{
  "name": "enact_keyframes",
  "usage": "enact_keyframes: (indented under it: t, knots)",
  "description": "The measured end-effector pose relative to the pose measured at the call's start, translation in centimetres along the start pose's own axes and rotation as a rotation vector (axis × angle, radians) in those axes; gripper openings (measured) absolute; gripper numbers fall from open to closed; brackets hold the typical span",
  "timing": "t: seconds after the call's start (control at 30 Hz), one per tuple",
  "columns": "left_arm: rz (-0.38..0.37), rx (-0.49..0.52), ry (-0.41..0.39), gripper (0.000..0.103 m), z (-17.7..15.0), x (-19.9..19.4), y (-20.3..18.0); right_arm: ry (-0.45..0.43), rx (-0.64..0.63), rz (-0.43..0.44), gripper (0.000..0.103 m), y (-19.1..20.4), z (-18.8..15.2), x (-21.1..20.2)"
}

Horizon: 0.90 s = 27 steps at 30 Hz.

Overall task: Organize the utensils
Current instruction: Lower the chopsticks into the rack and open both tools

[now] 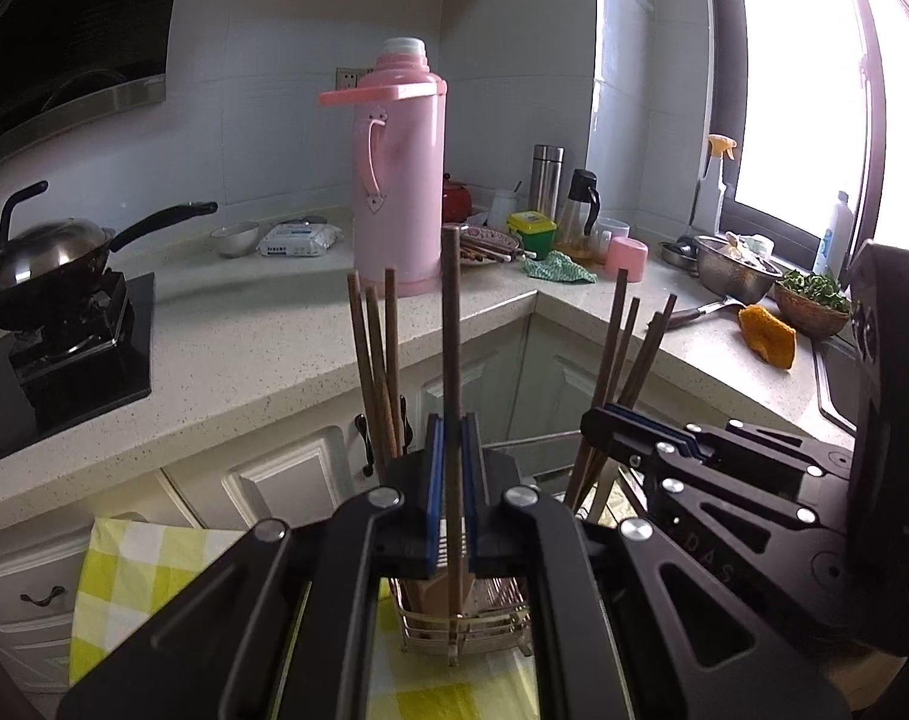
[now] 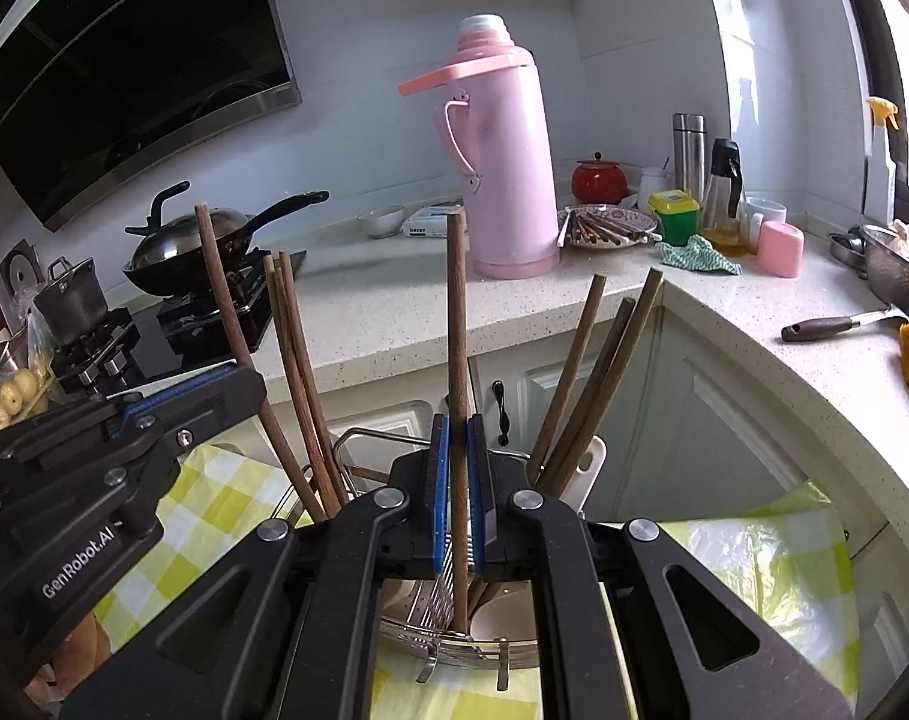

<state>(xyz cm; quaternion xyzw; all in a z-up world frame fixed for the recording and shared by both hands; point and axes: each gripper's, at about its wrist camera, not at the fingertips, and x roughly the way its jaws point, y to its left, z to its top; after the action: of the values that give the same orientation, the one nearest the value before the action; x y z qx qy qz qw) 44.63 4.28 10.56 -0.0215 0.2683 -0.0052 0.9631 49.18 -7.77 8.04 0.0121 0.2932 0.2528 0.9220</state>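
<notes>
A single brown chopstick [image 1: 452, 360] is gripped upright between the blue pads of the left claw [image 1: 452, 468], its lower end reaching down into a wire utensil rack [image 1: 463, 618]. A second chopstick [image 2: 458, 390] is clamped the same way in the right claw [image 2: 459, 480], also upright over the rack [image 2: 454, 642]. The two claws are held close side by side; each is seen at the edge of the other's view.

The rack is set on a yellow-and-white checked cloth [image 1: 124, 570]. More chopsticks are stood in it on both sides of the held ones: a leaning cluster to the left [image 1: 376, 372] and another to the right [image 1: 625, 360], crowding the space around the claws.

Behind, an L-shaped speckled table [image 1: 262, 354] is seen, carrying a tall pink thermos [image 1: 400, 180], a lidded wok [image 1: 46, 264] on a black stove, a plate of further chopsticks [image 2: 607, 228], a green-lidded container [image 2: 673, 216] and a metal colander [image 1: 733, 276] near the window.
</notes>
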Motion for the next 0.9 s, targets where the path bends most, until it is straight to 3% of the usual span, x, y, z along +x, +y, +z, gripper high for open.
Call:
enact_keyframes:
  t: [0.63,0.73,0.8,0.9]
  knots:
    - [0.051,-0.001,-0.010,0.009,-1.0,-0.4,0.7,-0.017,0.026,-0.025,0.012,-0.9,0.0,-0.7]
    - [0.060,-0.010,-0.026,0.027,-1.1,-1.1,1.0,-0.019,0.031,-0.030,0.014,-1.0,0.0,-1.2]
    - [0.067,-0.021,-0.041,0.042,-1.1,-1.8,1.3,-0.027,0.034,-0.035,0.019,-1.2,0.0,-1.6]
    - [0.090,-0.028,-0.063,0.055,-1.0,-2.9,1.7,-0.045,0.040,-0.042,0.030,-1.2,0.3,-2.5]
